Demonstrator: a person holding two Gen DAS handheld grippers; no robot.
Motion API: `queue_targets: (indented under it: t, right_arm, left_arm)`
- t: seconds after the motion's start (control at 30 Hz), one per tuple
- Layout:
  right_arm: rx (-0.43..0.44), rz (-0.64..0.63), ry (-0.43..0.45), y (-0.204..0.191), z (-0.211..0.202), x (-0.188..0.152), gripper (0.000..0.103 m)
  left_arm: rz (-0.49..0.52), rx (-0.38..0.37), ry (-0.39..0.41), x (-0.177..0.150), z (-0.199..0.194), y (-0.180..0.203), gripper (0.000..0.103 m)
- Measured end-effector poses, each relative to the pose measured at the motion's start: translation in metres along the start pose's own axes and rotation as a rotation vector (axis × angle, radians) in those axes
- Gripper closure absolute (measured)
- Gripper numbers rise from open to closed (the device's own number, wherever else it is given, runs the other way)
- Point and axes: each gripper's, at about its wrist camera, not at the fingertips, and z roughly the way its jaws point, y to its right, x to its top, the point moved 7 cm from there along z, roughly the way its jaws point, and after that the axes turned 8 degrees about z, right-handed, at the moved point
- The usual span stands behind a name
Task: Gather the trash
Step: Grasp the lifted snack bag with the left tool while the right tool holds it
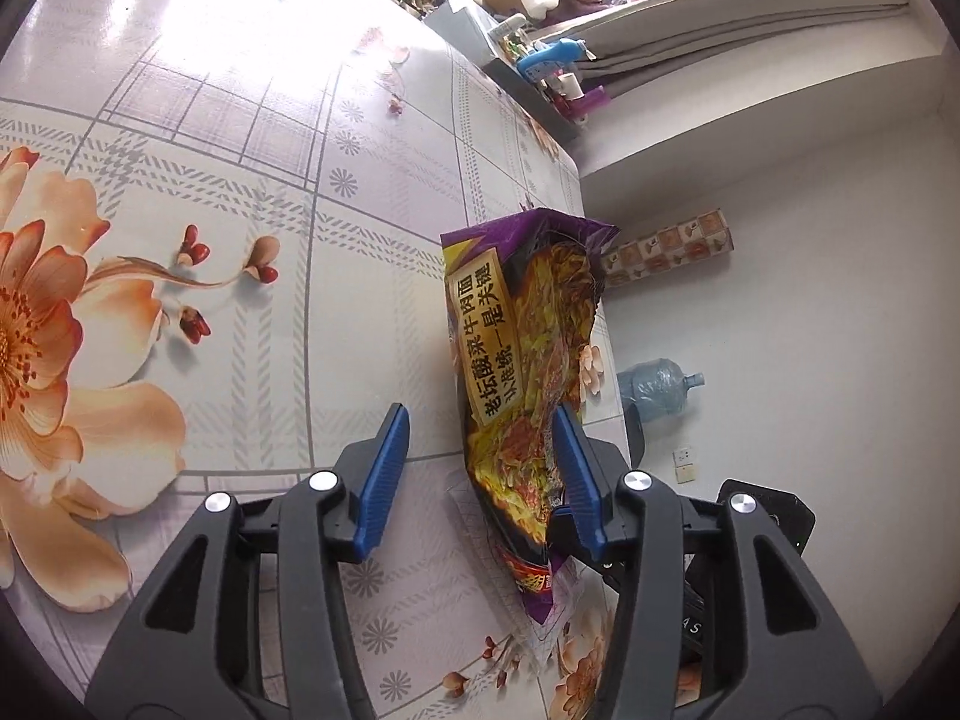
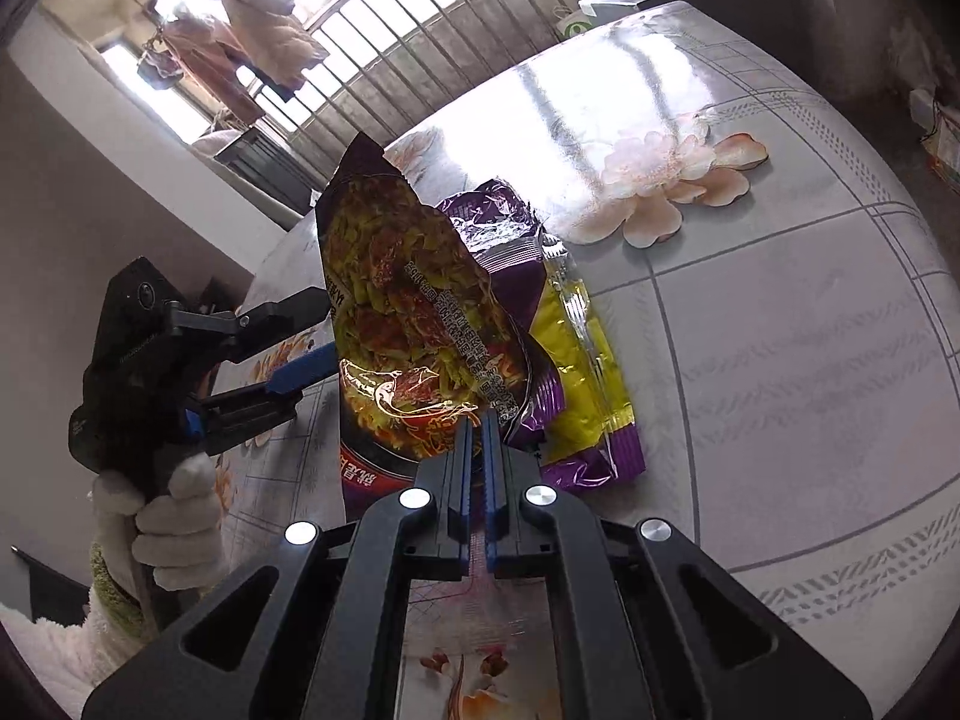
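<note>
A purple and yellow instant-noodle wrapper [image 2: 408,300] stands up off the table, and my right gripper [image 2: 478,420] is shut on its lower edge. In the left wrist view the same wrapper [image 1: 516,348] rises between the fingers of my left gripper [image 1: 480,414]. That gripper is open: the wrapper leans against the right pad [image 1: 573,468], while the left pad [image 1: 384,474] stands well apart from it. A second wrapper [image 2: 582,360], purple with a clear yellow panel, lies flat on the table just behind the first.
The table carries a flower-print cloth [image 1: 240,210]; its edge [image 1: 594,276] runs close to the wrappers. A gloved hand [image 2: 174,516] holds the left gripper [image 2: 327,327]. A water jug [image 1: 657,387] sits on the floor beyond. A cluttered shelf [image 1: 540,60] stands past the far end.
</note>
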Motion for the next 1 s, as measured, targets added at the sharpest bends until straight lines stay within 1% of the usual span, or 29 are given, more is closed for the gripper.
queue_targets:
  t: [0.1, 0.2, 0.23, 0.27, 0.37, 0.43, 0.47, 0.5, 0.57, 0.63, 0.67, 0.73, 0.8, 0.87, 0.93, 0.97, 1.0]
  right_arm:
    - [-0.004, -0.005, 0.001, -0.002, 0.001, -0.001, 0.101]
    - [0.000, -0.006, 0.002, 0.001, 0.001, 0.000, 0.101]
    - [0.002, -0.005, 0.002, 0.001, 0.001, 0.000, 0.101]
    - [0.003, -0.004, 0.002, 0.002, 0.000, -0.001, 0.101]
    - [0.008, -0.002, 0.002, 0.002, 0.000, 0.000, 0.101]
    - [0.015, 0.003, 0.002, 0.004, 0.000, 0.000, 0.101]
    - [0.018, 0.004, 0.003, 0.005, -0.001, 0.000, 0.101]
    - [0.022, 0.006, 0.003, 0.007, -0.001, 0.000, 0.102]
    - [0.028, 0.011, 0.004, 0.008, -0.001, -0.001, 0.102]
    - [0.028, 0.009, 0.006, 0.011, -0.003, -0.001, 0.102]
    - [0.026, 0.008, 0.007, 0.011, -0.003, -0.002, 0.102]
    - [0.025, 0.006, 0.008, 0.012, -0.003, -0.002, 0.102]
    - [0.019, 0.002, 0.010, 0.012, -0.004, -0.001, 0.102]
    - [-0.005, -0.013, 0.017, 0.009, -0.007, -0.001, 0.101]
    - [-0.024, -0.034, 0.041, 0.005, -0.016, 0.000, 0.100]
    - [-0.016, -0.037, 0.055, 0.002, -0.022, 0.001, 0.097]
    - [-0.007, -0.036, 0.069, 0.000, -0.029, 0.002, 0.097]
  left_arm:
    - [0.000, 0.024, 0.002, 0.007, 0.006, 0.002, 0.056]
    - [-0.019, 0.003, -0.001, 0.012, 0.010, -0.001, 0.057]
    - [-0.027, -0.030, 0.004, 0.012, 0.009, 0.000, 0.058]
    - [-0.027, -0.086, 0.014, 0.014, 0.009, 0.005, 0.058]
    - [0.028, -0.201, 0.071, 0.013, -0.004, 0.023, 0.058]
    - [0.056, -0.250, 0.070, 0.012, -0.006, 0.034, 0.058]
    - [0.065, -0.260, 0.059, 0.010, -0.004, 0.037, 0.058]
    - [0.076, -0.259, 0.045, 0.007, -0.001, 0.040, 0.058]
    - [0.080, -0.249, -0.011, -0.005, 0.011, 0.039, 0.058]
    - [0.069, -0.239, -0.051, -0.015, 0.023, 0.038, 0.062]
    - [0.081, -0.220, -0.060, -0.019, 0.027, 0.038, 0.067]
    - [0.101, -0.187, -0.057, -0.021, 0.031, 0.040, 0.075]
    - [0.129, -0.143, -0.056, -0.019, 0.032, 0.041, 0.092]
    - [0.175, -0.087, -0.051, -0.017, 0.033, 0.043, 0.098]
    - [0.209, -0.070, -0.030, -0.015, 0.024, 0.048, 0.100]
    - [0.221, -0.067, -0.015, -0.012, 0.018, 0.049, 0.101]
    - [0.233, -0.062, 0.002, -0.011, 0.010, 0.051, 0.101]
